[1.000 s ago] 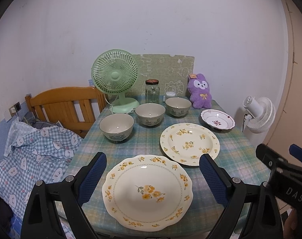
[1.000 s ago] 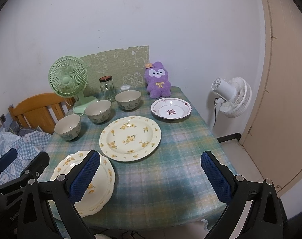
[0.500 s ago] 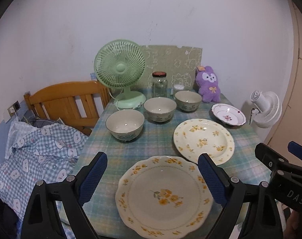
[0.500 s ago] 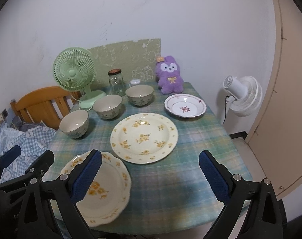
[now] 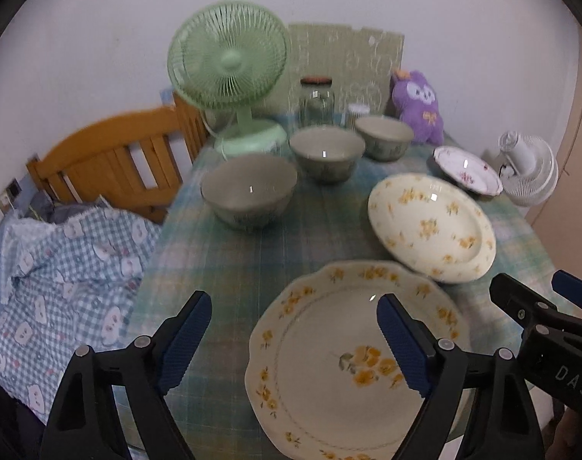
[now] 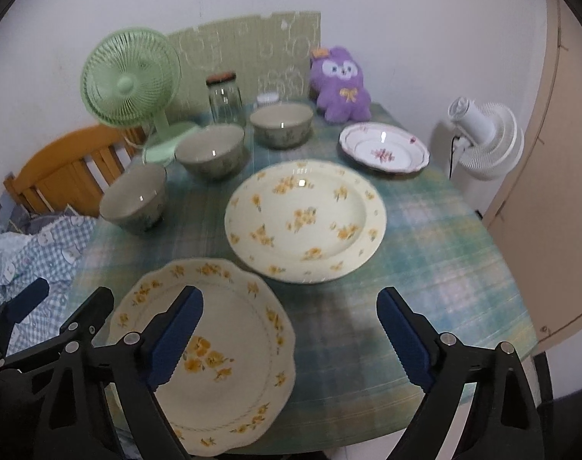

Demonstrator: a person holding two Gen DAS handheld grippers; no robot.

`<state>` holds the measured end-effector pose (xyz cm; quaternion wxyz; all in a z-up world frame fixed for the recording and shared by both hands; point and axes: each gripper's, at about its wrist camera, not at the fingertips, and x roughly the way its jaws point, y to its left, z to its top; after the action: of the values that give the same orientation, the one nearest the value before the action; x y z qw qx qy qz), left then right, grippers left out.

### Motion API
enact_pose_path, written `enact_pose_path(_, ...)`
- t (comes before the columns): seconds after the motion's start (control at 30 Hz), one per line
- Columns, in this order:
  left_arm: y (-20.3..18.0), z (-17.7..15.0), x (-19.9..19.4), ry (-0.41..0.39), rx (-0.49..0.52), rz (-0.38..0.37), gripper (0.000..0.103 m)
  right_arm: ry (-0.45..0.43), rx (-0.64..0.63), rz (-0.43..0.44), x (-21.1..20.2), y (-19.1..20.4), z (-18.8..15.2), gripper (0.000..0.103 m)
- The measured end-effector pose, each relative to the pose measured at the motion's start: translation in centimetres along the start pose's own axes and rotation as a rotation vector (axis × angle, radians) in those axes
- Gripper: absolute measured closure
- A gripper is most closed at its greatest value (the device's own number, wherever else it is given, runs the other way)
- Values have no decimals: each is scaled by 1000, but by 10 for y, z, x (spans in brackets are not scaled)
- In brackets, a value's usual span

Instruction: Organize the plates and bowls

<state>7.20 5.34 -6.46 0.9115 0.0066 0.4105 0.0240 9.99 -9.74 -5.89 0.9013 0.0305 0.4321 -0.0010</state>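
Note:
Three grey-green bowls stand in a diagonal row: near (image 5: 248, 190), middle (image 5: 326, 154), far (image 5: 384, 137). A scalloped cream plate with yellow flowers (image 5: 341, 364) lies at the table's front edge; it also shows in the right wrist view (image 6: 222, 349). A round yellow-flowered plate (image 6: 306, 220) lies mid-table, and a small white plate with red flowers (image 6: 383, 149) at the back right. My left gripper (image 5: 294, 339) is open above the scalloped plate's left edge. My right gripper (image 6: 289, 339) is open above the scalloped plate's right edge.
A green table fan (image 5: 229, 73), a glass jar (image 5: 316, 101), a small white jar (image 6: 268, 98) and a purple plush (image 6: 341, 86) stand along the back. A wooden chair (image 5: 103, 161) with checked cloth (image 5: 61, 268) is at left. A white floor fan (image 6: 482, 138) stands right of the table.
Both grippers have moved forward and lower toward the table; the dishes appear larger. The left view has shifted left, so the scalloped plate sits further right. Nothing on the table has moved.

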Motion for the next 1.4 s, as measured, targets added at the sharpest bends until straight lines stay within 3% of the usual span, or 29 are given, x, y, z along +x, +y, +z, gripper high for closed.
enact_pose_path(0.47,13,-29,63,173,13,-44,19,183,26,-29,66,17,-26,27)
enact_pose_path(0.8,17,-32,80,233,25,-91,28,260,31,-39,86,26,-32,37)
enact_pose_path(1.23,13,-30,89,281,69,-150,30,302,31,-109,95,32,-30,37)
enact_pose_path(1.4,16,-26,90,301,58,-162,30,317,61,-98,92,31,-29,37)
